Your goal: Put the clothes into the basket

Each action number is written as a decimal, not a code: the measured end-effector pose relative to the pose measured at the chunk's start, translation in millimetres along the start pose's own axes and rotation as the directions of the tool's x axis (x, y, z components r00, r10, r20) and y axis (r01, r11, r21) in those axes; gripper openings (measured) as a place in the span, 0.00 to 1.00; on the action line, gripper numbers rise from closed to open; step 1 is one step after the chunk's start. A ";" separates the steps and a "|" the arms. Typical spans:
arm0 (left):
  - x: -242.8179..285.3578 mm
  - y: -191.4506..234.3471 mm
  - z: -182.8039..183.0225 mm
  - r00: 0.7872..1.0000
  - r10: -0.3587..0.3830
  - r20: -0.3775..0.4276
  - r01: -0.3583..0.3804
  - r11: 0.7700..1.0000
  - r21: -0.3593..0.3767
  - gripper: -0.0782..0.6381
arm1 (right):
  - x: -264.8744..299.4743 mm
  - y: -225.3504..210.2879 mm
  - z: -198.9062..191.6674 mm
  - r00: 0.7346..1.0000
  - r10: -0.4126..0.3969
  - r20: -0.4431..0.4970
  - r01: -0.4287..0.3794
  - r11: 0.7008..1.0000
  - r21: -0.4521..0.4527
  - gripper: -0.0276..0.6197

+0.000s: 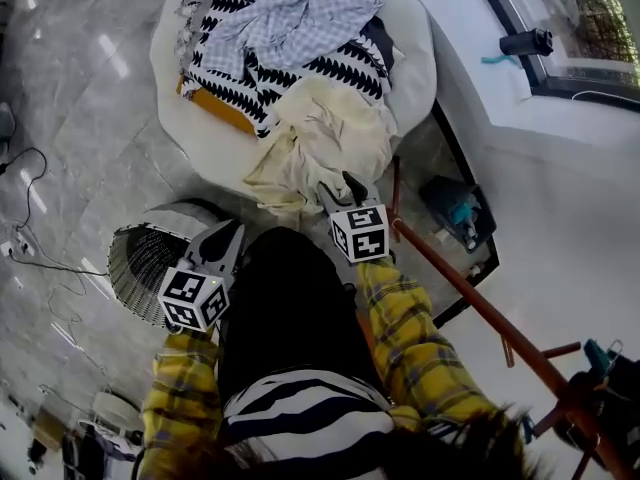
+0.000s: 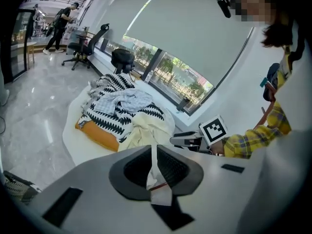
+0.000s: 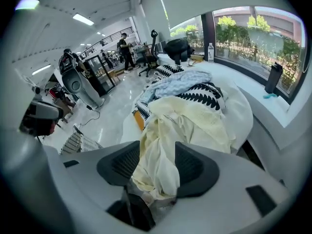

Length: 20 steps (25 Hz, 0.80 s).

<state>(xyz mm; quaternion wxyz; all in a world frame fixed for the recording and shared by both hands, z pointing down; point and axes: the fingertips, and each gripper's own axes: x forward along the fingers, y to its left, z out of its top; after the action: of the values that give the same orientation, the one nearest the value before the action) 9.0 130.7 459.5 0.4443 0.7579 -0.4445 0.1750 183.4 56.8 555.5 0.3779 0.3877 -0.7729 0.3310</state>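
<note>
Clothes sit heaped on a round white cushion (image 1: 412, 63) on the floor, none in the basket yet. On top is a blue-grey checked cloth (image 1: 300, 18), under it a black-and-white zigzag cloth (image 1: 245, 73), and at the near edge a cream garment (image 1: 335, 128) spills over the cushion's side. An orange thing (image 1: 213, 108) pokes out under the pile; most of it is covered, can't tell what it is.

The basket (image 1: 145, 253) is on the floor just left of the cushion and tipped so its mouth shows. The left claw's marker cube partly hides it. In the left gripper view only a sliver of it shows at the frame edge.

Right claw (image 3: 156, 155): jaws part-way apart, gripping a bunched fold of the cream garment, cloth against both pads and running down into the throat. How far the fold goes is hidden by the claw body.

Left claw (image 2: 155, 152): jaws closed together, well short of the pile. A thin pale strip shows in the slit; can't tell whether it's cloth or background.

Yellow plaid sleeves (image 1: 415, 338) and the person's dark trousers fill the lower head view. A reddish pole (image 1: 470, 303) crosses at the right, its ends cut off.
</note>
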 end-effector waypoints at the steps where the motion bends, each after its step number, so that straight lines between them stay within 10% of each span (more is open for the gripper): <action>1: 7.4 1.8 -2.1 1.000 -0.001 -0.013 0.001 1.000 -0.007 0.16 | 7.8 -4.5 -3.8 1.000 -0.003 -0.015 0.003 1.000 -0.004 0.39; 20: 79.9 35.8 -60.0 0.984 0.001 -0.178 -0.007 1.000 -0.028 0.16 | 113.6 -60.8 -65.6 0.993 -0.045 -0.110 0.051 0.997 0.060 0.55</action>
<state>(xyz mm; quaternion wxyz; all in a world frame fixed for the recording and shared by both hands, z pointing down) 30.6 131.4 563.4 0.4927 0.7319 -0.4069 0.2367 209.6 40.7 696.9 0.4149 0.3992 -0.7310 0.3663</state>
